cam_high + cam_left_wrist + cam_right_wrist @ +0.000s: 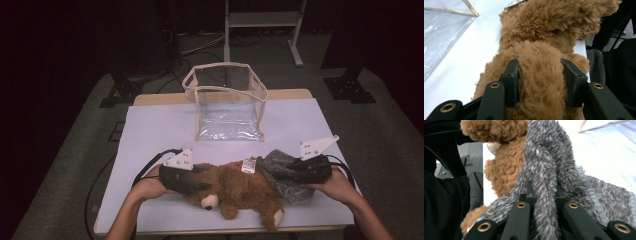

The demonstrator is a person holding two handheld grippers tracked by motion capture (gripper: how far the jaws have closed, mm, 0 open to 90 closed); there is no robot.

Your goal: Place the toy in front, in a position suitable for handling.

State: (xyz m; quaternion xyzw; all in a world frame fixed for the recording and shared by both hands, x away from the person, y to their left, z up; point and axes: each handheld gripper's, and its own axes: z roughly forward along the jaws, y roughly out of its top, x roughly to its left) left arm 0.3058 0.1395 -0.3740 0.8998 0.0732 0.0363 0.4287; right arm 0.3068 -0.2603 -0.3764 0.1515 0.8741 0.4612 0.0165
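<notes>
A brown plush teddy bear [240, 190] lies on the white table cover near the front edge, with a white tag [248, 165] on it. My left gripper [200, 179] is shut on the bear's left end; in the left gripper view its jaws squeeze a fold of brown fur [540, 75]. A grey fuzzy cloth [282, 172] lies at the bear's right end. My right gripper [287, 172] is shut on it, a ridge of grey cloth [546, 195] pinched between the jaws, the bear [506, 167] behind.
A clear plastic bag [227, 102] with beige trim stands open at the middle back of the table; its corner [441, 27] lies left of the bear. A metal stand [262, 25] stands on the floor beyond. White table cover [150, 130] lies bare between bag and bear.
</notes>
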